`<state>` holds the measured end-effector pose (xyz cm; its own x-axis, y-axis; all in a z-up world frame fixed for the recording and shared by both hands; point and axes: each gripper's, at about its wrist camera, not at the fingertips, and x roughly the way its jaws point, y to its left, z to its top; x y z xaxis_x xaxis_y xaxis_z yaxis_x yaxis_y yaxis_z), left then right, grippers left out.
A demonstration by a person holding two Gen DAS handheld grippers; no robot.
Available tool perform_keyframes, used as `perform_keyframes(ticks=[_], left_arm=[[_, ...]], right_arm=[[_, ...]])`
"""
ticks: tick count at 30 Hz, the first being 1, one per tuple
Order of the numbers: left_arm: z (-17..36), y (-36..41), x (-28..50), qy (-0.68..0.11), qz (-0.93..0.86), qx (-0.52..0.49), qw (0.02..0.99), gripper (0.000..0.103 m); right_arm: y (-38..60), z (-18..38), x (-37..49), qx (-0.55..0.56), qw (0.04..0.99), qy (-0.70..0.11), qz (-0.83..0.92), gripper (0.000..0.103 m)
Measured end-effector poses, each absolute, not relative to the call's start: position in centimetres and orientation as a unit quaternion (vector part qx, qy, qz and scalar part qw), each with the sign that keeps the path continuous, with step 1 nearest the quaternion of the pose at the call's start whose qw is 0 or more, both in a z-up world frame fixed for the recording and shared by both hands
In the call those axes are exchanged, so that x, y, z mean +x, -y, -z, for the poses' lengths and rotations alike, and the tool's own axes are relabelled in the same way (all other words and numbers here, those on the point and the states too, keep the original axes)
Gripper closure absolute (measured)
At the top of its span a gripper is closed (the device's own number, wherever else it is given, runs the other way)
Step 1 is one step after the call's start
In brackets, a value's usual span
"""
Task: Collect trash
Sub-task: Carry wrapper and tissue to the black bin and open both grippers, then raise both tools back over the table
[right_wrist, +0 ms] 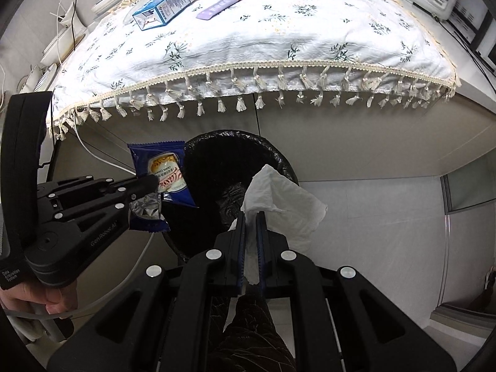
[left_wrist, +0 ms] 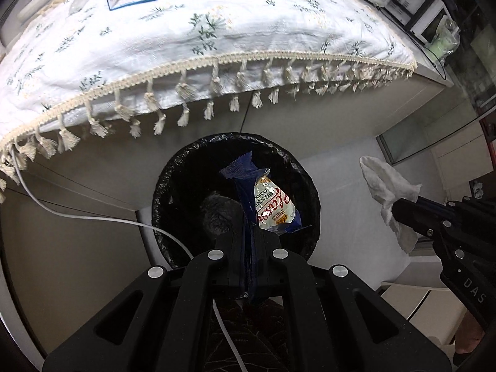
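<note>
A cloth-draped surface (right_wrist: 263, 40) fills the top of both views, with a blue carton (right_wrist: 161, 7), a purple packet (right_wrist: 221, 6) and other wrappers left on it, presumably trash to fetch. Below its tasselled edge stands a black-lined bin (left_wrist: 235, 198), mouth up to receive drops. The left gripper (left_wrist: 248, 245) has its jaws clamped on a blue snack wrapper (left_wrist: 272, 204) over the bin; the right gripper (right_wrist: 251, 241) pinches a crumpled white tissue (right_wrist: 279, 198) beside the rim, ready for release.

Both grippers are matte black, with angular linkage arms and round silver screw heads. The left gripper (right_wrist: 152, 183) carries white "GenRobot.AI" lettering and a small white label. The right gripper (right_wrist: 251, 217) has blue finger pads (right_wrist: 240, 248). Dark patterned trousers (right_wrist: 251, 334) show below.
</note>
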<state>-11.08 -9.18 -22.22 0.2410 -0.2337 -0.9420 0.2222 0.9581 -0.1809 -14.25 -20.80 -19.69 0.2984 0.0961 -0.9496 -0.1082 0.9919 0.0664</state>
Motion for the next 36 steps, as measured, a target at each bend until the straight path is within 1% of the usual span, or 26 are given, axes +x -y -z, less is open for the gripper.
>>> perform_keyframes(ticks=[3, 4, 5, 6, 8, 10, 11, 15, 16, 17, 18, 20, 22, 23, 34, 35, 36], left_arm=[[22.4, 9.3, -11.0, -0.599, 0.142, -0.005, 0.788, 0.099], [22.3, 9.2, -10.9, -0.599, 0.140, -0.006, 0.788, 0.095], [22.3, 9.2, -10.9, -0.599, 0.138, -0.007, 0.789, 0.089], [22.4, 9.2, -10.8, -0.598, 0.137, -0.008, 0.790, 0.085], [22.2, 9.1, -10.7, -0.594, 0.132, -0.010, 0.794, 0.067], [22.0, 8.9, -10.6, -0.591, 0.130, -0.013, 0.796, 0.064], [21.9, 8.8, -10.6, -0.591, 0.128, -0.014, 0.796, 0.058], [21.2, 7.9, -10.6, -0.582, 0.116, -0.019, 0.805, 0.040], [21.0, 7.7, -10.6, -0.578, 0.110, -0.020, 0.808, 0.033], [20.8, 7.4, -10.7, -0.575, 0.105, -0.021, 0.811, 0.028], [20.5, 7.0, -10.7, -0.570, 0.100, -0.024, 0.815, 0.025], [20.1, 6.4, -10.7, -0.565, 0.088, -0.028, 0.820, 0.013], [19.6, 5.5, -10.7, -0.555, 0.074, -0.033, 0.828, 0.010], [19.4, 5.1, -10.7, -0.552, 0.067, -0.035, 0.830, 0.006], [18.6, 0.4, -10.8, -0.544, 0.011, -0.054, 0.837, 0.006], [18.6, 0.1, -10.8, -0.545, 0.010, -0.056, 0.837, 0.006], [18.6, -0.1, -10.8, -0.545, 0.009, -0.058, 0.836, 0.006]], right_arm=[[20.8, 19.7, -14.2, -0.005, 0.806, -0.589, -0.064, 0.097], [20.8, 19.8, -14.2, -0.004, 0.805, -0.589, -0.064, 0.097], [20.8, 19.8, -14.2, -0.004, 0.805, -0.589, -0.064, 0.097], [20.8, 19.8, -14.2, -0.004, 0.805, -0.589, -0.064, 0.097], [20.9, 19.9, -14.0, -0.004, 0.805, -0.589, -0.065, 0.097], [20.9, 19.9, -14.1, -0.003, 0.805, -0.589, -0.065, 0.096], [20.8, 19.9, -13.9, -0.003, 0.805, -0.590, -0.066, 0.096], [20.5, 20.0, -13.5, -0.005, 0.804, -0.590, -0.071, 0.095], [20.4, 20.1, -13.4, -0.004, 0.804, -0.590, -0.073, 0.095], [20.3, 20.2, -13.2, -0.004, 0.803, -0.591, -0.075, 0.095], [20.1, 20.2, -13.1, -0.003, 0.803, -0.591, -0.078, 0.095], [19.6, 20.3, -12.8, -0.006, 0.803, -0.591, -0.084, 0.095], [19.2, 20.5, -12.4, -0.010, 0.803, -0.589, -0.089, 0.095], [19.0, 20.7, -12.3, -0.012, 0.803, -0.589, -0.092, 0.094], [16.7, 21.8, -11.0, -0.033, 0.798, -0.590, -0.115, 0.093], [16.6, 21.7, -10.9, -0.033, 0.799, -0.590, -0.117, 0.091], [16.5, 21.5, -10.9, -0.034, 0.801, -0.587, -0.114, 0.080]])
